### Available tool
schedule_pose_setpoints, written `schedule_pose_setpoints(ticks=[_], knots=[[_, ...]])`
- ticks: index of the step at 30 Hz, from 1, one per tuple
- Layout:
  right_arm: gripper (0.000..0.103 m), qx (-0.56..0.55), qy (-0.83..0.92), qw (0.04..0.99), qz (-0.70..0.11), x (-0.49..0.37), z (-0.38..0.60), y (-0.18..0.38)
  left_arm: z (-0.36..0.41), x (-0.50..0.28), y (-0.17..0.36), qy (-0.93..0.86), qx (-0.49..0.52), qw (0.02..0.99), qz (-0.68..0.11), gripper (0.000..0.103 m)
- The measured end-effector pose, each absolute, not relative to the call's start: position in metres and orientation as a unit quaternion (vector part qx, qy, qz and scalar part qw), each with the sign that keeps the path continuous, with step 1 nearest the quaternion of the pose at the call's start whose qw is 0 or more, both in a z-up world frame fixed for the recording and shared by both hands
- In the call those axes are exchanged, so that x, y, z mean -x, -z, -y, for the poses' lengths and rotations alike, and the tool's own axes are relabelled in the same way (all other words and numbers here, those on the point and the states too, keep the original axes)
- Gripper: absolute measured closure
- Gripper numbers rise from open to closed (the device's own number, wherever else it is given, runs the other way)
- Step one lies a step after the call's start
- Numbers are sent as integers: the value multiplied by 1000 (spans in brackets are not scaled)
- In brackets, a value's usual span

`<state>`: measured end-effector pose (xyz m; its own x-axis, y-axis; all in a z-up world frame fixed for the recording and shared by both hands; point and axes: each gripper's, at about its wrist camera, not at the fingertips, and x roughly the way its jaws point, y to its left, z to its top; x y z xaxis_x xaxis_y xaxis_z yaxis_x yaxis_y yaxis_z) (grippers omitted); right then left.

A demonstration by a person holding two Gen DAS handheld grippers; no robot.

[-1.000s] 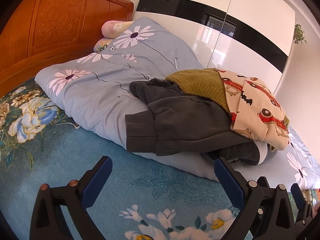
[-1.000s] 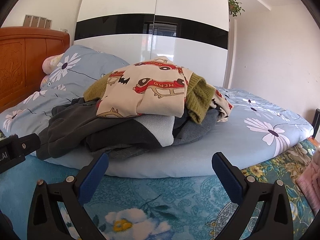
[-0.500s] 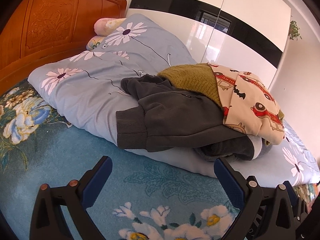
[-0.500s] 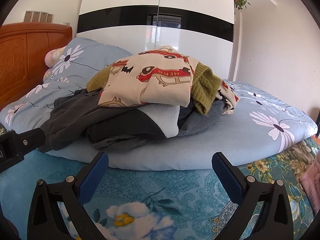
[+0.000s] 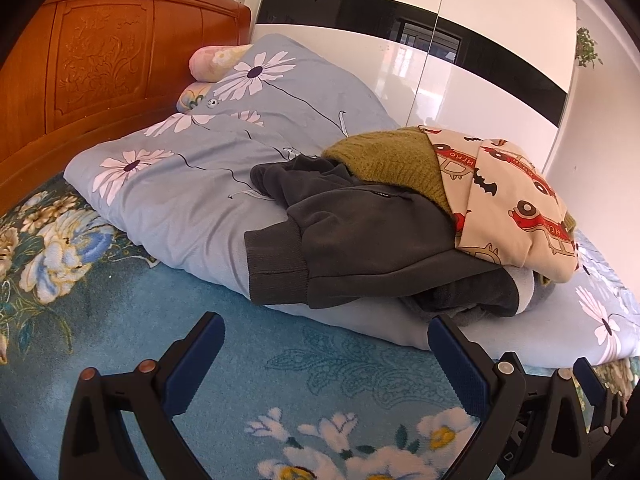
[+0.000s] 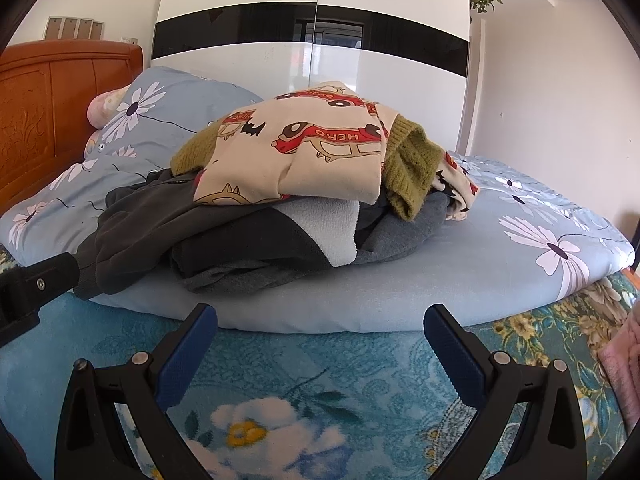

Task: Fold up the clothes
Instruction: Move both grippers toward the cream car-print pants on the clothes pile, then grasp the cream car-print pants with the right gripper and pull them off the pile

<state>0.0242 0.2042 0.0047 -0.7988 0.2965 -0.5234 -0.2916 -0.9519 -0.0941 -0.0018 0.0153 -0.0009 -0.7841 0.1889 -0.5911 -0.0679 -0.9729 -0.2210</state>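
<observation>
While both claws hang low over the bed, nothing is in them. The left claw (image 5: 326,338) has its blue fingers (image 5: 196,356) wide apart over the blue flowery sheet (image 5: 120,320). The right claw (image 6: 320,330) is wide apart too, over the same sheet (image 6: 312,364).

A pile of clothes (image 5: 400,216) lies on the pale blue quilt (image 5: 192,184), at 12 o'clock from both claws and not touching them. From the left claw, a dark grey top (image 5: 360,240) is nearest, its cuff at 12 o'clock. A green knit (image 5: 396,160) lies on it, at 1 o'clock. A cream top with red cars (image 5: 516,208) sits on the pile at 2 o'clock.

From the right claw, the cream top (image 6: 312,152) is at 12 o'clock on top of the pile (image 6: 260,216). The green knit (image 6: 412,168) pokes out at 1 o'clock. The grey top (image 6: 160,224) hangs to 10 o'clock.

A wood headboard (image 5: 92,64) stands at 10 o'clock. A white wardrobe (image 6: 312,52) is behind the bed.
</observation>
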Motion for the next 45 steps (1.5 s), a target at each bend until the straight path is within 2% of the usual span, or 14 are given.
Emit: schedule_pose_setpoints(ticks=[8, 33, 36, 42, 45], knots=[[0, 298, -942, 153, 22, -18, -195, 2, -21, 3, 2, -944, 319, 70, 54, 0], [0, 302, -941, 147, 32, -18, -194, -4, -13, 2, -1, -943, 315, 79, 69, 0], [0, 286, -947, 139, 53, -13, -196, -18, -9, 1, -4, -944, 311, 79, 76, 0], [0, 271, -940, 115, 174, 43, -198, -61, -3, -2, -15, -949, 295, 79, 75, 0], [5, 301, -923, 98, 217, 66, -196, -66, -3, -4, -18, -952, 291, 75, 62, 0]])
